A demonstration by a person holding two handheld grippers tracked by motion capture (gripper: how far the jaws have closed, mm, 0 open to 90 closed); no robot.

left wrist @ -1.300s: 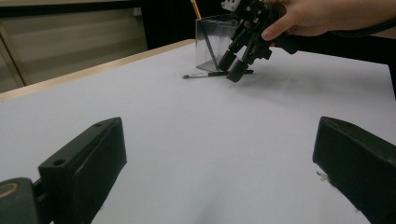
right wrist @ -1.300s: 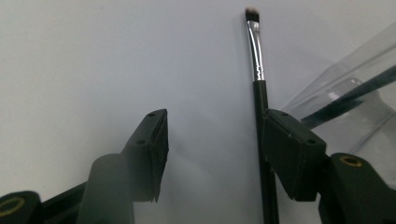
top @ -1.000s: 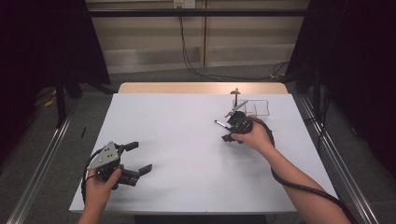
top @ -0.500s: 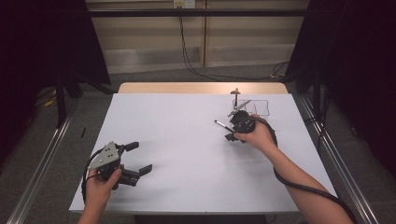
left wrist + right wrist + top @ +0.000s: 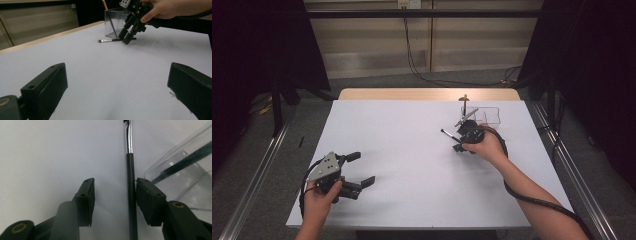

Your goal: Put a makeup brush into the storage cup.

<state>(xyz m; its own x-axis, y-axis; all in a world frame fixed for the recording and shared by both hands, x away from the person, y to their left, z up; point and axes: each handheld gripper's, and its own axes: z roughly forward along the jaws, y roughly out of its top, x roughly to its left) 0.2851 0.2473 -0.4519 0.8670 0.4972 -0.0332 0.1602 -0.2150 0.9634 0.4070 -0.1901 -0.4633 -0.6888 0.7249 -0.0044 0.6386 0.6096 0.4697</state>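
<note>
A white counter [image 5: 412,165] stands on a grey floor between dark curtains, with a clear plastic square holder [image 5: 486,115] near its far right corner serving as the landmark here. Just in front of that holder lies a slim black-handled makeup brush with a silver ferrule [image 5: 130,182], flat on the counter, its tip pointing away from the holder.

Your right gripper [image 5: 113,200] is tipped down over the brush, fingers spread with the handle lying between them, close against one pad [image 5: 147,197] and well off the other. That off-centre line is the risk: closing from here could roll or flick the thin handle sideways, or let it slip out and skid against the holder wall. The holder looks light, and a nudge might shift or tip it, along with the dark sticks already standing inside.

Your right hand [image 5: 486,145] wraps the gripper from behind, wrist bent, forearm angled in from the near right. Well away from the holder, near the counter's front left edge, your left gripper [image 5: 357,170] rests low in your left hand [image 5: 319,197], fingers wide apart and empty.
</note>
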